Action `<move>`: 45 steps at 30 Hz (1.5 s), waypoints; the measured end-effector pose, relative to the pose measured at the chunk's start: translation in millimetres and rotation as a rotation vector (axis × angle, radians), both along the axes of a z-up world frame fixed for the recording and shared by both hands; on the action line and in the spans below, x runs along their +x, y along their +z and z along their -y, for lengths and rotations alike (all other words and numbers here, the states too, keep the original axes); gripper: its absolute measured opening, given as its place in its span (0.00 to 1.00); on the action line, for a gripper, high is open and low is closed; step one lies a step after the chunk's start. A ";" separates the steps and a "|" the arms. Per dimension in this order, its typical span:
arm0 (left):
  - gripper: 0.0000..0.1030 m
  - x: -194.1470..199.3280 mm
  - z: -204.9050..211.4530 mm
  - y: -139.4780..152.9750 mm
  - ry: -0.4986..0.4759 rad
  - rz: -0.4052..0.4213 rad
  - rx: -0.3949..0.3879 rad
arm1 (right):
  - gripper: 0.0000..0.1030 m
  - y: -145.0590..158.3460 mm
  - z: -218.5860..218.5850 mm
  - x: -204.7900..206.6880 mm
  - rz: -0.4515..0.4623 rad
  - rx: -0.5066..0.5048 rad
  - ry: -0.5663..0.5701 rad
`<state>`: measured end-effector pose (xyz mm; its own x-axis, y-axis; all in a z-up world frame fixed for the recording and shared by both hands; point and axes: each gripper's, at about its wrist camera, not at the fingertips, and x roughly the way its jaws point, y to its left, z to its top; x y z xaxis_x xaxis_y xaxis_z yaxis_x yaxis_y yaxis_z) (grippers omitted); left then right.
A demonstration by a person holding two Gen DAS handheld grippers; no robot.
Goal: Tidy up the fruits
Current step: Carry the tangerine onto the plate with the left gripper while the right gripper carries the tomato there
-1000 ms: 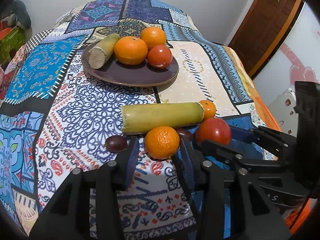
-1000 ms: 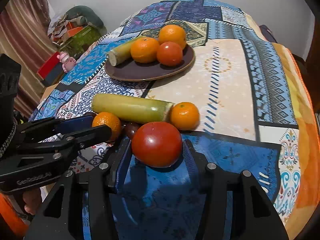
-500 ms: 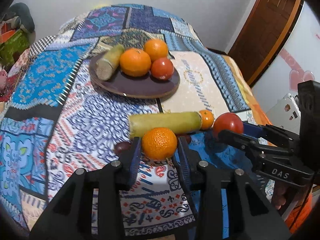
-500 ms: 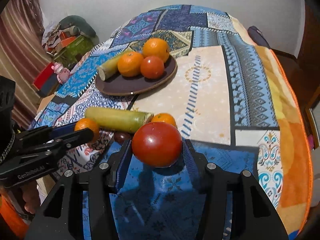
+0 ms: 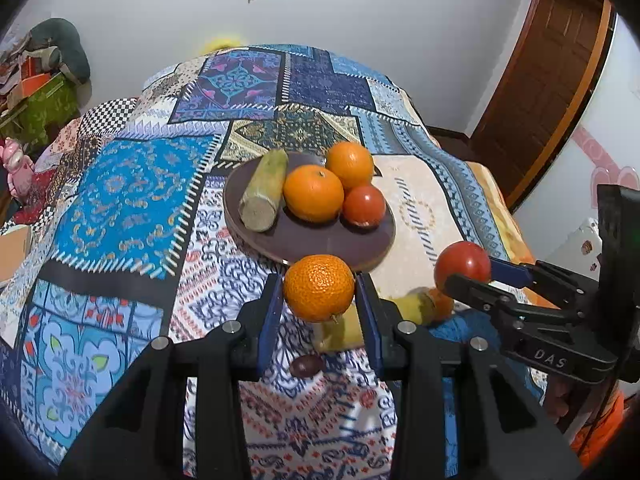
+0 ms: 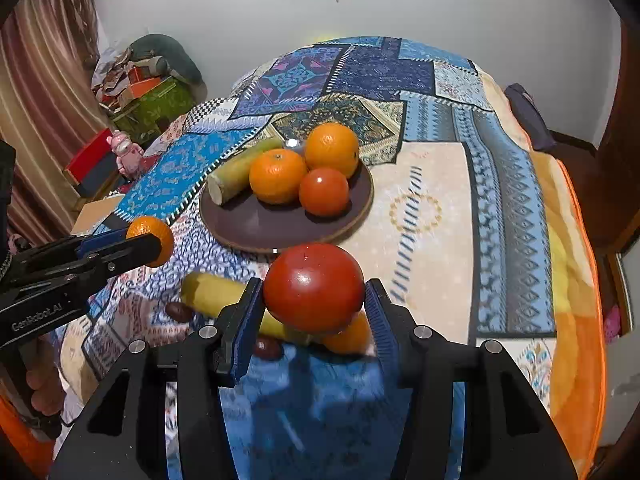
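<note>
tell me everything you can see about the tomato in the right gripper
The tomato is round, smooth, glossy red with a small dark stem mark on top and a light glint. It looks whole and unbruised. The right gripper clamps it between blue pads on both sides, holding it in the air above the patterned cloth, near the plate's front rim.

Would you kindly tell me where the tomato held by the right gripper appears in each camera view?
Left wrist view: held tomato at right, mid-height, in the right gripper reaching in from the side.
Right wrist view: tomato at centre, between the fingers.
Shared landmark: the brown plate of fruit behind it.
</note>
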<state>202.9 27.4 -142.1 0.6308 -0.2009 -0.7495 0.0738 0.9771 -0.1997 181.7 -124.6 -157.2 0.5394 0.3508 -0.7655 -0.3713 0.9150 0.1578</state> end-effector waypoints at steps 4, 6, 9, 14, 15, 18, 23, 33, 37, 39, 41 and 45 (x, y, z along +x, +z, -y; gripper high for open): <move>0.36 14.3 -1.2 -0.6 -0.003 0.002 0.013 | 0.46 -2.4 -10.1 15.0 -0.007 -0.006 0.008; 0.36 22.5 -2.5 -2.7 -0.004 -0.002 0.017 | 0.46 -3.1 -15.5 20.8 -0.006 -0.016 0.013; 0.36 35.2 -5.9 -8.1 -0.002 -0.017 0.014 | 0.46 -5.7 -23.7 29.9 -0.005 -0.038 0.022; 0.36 50.8 -8.9 -18.1 -0.004 -0.037 0.022 | 0.46 -11.6 -35.1 39.7 -0.014 -0.061 0.043; 0.36 54.1 -8.7 -20.2 -0.006 -0.040 0.028 | 0.46 -12.9 -35.2 40.3 -0.017 -0.061 0.045; 0.36 60.0 -7.9 -24.3 -0.011 -0.049 0.030 | 0.46 -18.2 -38.7 45.9 -0.039 -0.052 0.047; 0.36 70.7 -4.6 -30.3 -0.028 -0.056 0.036 | 0.46 -24.3 -46.6 52.7 -0.054 -0.059 0.057; 0.36 84.2 -1.0 -39.4 -0.037 -0.063 0.052 | 0.47 -30.9 -58.0 59.2 -0.055 -0.093 0.091; 0.36 87.1 -2.5 -44.5 -0.033 -0.083 0.041 | 0.47 -32.0 -60.0 59.9 -0.042 -0.111 0.107; 0.36 87.8 -3.3 -46.5 -0.028 -0.091 0.034 | 0.47 -32.3 -60.0 60.8 -0.039 -0.113 0.112; 0.36 88.3 -4.8 -48.2 -0.022 -0.101 0.022 | 0.47 -32.4 -59.6 61.0 -0.037 -0.110 0.113; 0.36 87.3 -6.4 -49.5 -0.015 -0.110 0.011 | 0.48 -32.5 -59.9 61.2 -0.033 -0.111 0.113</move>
<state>290.3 33.8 -191.6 0.5414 -0.2016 -0.8163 0.0670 0.9781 -0.1972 242.9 -64.7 -189.7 0.4754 0.3202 -0.8194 -0.4689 0.8803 0.0720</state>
